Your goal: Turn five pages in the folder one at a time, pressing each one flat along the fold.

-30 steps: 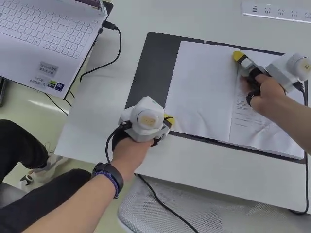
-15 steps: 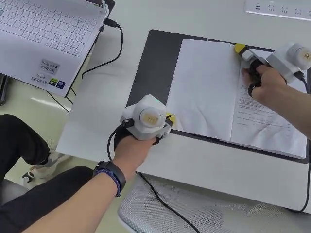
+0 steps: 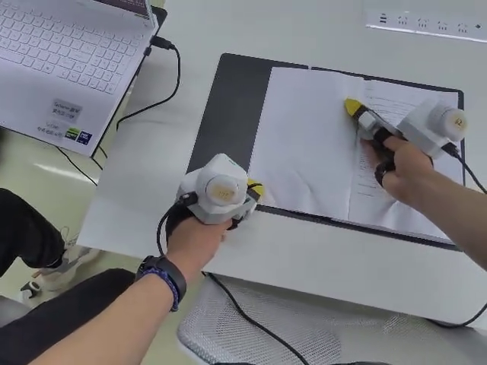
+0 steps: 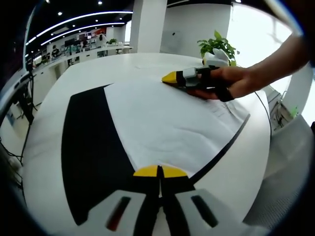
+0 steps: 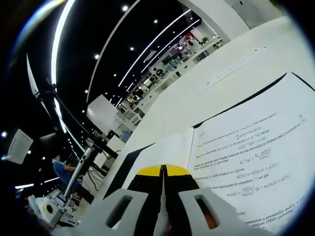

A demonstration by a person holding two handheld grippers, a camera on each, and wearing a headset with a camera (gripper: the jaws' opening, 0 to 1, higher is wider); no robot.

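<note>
The folder (image 3: 228, 114) lies open on the white table, its black cover showing at the left. A blank white page (image 3: 304, 144) lies on the left and a printed page (image 3: 407, 95) on the right. My right gripper (image 3: 352, 106) is shut, its yellow tips resting on the fold near the top of the pages. In its own view the right gripper (image 5: 163, 170) points along the fold, with the printed page (image 5: 246, 147) to its right. My left gripper (image 3: 256, 188) is shut and presses the folder's near left edge. From the left gripper (image 4: 160, 171), the blank page (image 4: 167, 123) spreads ahead.
An open white laptop (image 3: 68, 61) sits at the far left, with a black cable (image 3: 163, 84) running from it toward the folder. A white power strip (image 3: 426, 23) lies at the back right. A mesh chair seat (image 3: 304, 327) shows below the table's near edge.
My right gripper slid up the fold to near the top edge, then came back a little toward me along it. The left gripper has stayed on the folder's near edge.
</note>
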